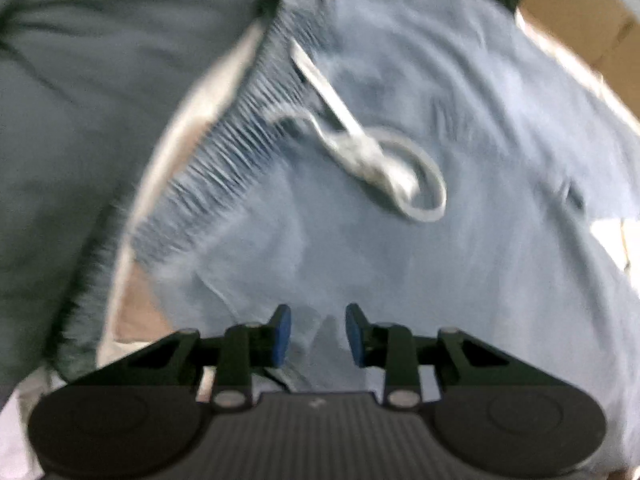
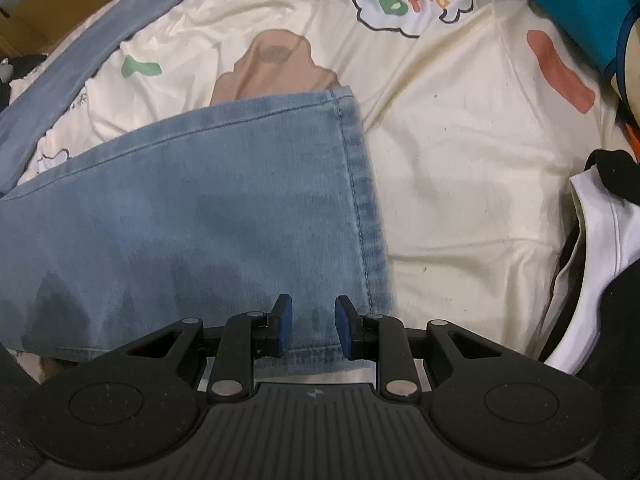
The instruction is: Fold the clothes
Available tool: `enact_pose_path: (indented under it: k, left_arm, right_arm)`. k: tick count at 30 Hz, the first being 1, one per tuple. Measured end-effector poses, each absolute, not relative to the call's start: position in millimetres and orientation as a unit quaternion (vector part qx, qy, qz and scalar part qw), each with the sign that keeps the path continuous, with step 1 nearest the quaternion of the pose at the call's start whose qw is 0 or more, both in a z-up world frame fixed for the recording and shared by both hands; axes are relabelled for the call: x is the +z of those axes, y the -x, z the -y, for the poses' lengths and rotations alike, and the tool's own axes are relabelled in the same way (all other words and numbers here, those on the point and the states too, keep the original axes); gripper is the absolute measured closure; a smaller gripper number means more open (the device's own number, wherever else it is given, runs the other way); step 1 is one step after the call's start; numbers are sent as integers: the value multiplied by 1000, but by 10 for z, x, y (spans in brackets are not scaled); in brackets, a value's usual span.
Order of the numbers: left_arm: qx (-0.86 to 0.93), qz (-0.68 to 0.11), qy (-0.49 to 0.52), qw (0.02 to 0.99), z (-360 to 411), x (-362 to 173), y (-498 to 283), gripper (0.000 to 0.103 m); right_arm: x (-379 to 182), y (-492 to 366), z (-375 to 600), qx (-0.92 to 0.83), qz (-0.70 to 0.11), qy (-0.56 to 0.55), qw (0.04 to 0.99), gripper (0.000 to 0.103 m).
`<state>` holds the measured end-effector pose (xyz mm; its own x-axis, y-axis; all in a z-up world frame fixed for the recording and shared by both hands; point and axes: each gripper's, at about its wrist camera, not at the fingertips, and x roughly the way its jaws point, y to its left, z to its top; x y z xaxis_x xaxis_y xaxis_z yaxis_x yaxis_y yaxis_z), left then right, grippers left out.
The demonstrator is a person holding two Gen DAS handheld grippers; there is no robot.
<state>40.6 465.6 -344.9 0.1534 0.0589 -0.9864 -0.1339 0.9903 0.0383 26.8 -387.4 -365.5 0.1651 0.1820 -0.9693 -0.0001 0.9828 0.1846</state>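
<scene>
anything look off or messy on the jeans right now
Yes: the white drawstring lies loose in a tangled loop across the front of the jeans below the elastic waistband, rather than tucked in. The cuff end looks flat.

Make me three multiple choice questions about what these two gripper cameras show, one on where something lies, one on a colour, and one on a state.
1. Where does the hem of the jeans leg lie in the right wrist view?
A. On the cream printed bedsheet
B. Inside a drawer
C. On a hanger

2. What colour is the drawstring at the ribbed waistband in the left wrist view?
A. Red
B. White
C. Black

3. How do the jaws of the right gripper stand?
A. Fully closed with the pads touching
C. Hidden from view
B. Apart, with a gap over the denim

Answers: 1 A, the leg end lies flat on the sheet with its cartoon prints. 2 B, the knotted cord looks whitish against the blue fabric. 3 B, the blue pads show a clear gap with denim behind it.
</scene>
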Motion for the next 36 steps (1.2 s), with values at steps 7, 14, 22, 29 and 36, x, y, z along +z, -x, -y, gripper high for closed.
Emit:
enact_pose_path:
  k: [7,14,22,29,36]
  left_arm:
    - [139,-635,32,759,-4948,-3682,-421,100]
    - [152,-622,52,766,-5168,-3633,-456,99]
    - [196,-605,115,763,-5442,-3662,-600,99]
    - [230,-605,156,747,-5487,-3677,-605,100]
    - [172,-606,96,771,-5161,-3301,-725,68]
  right_arm:
    - [-3496,-323,3895,59,-642,-52,763,75]
    - [-3506,-384,3913,54,-645,-44,761,75]
    - [-3510,-364,3816,68,-646,-36,759,75]
    - [-3470,-406,3832,68,-638,-42,766,75]
    - [-3660,-490,3695,81,-643,-44,760,75]
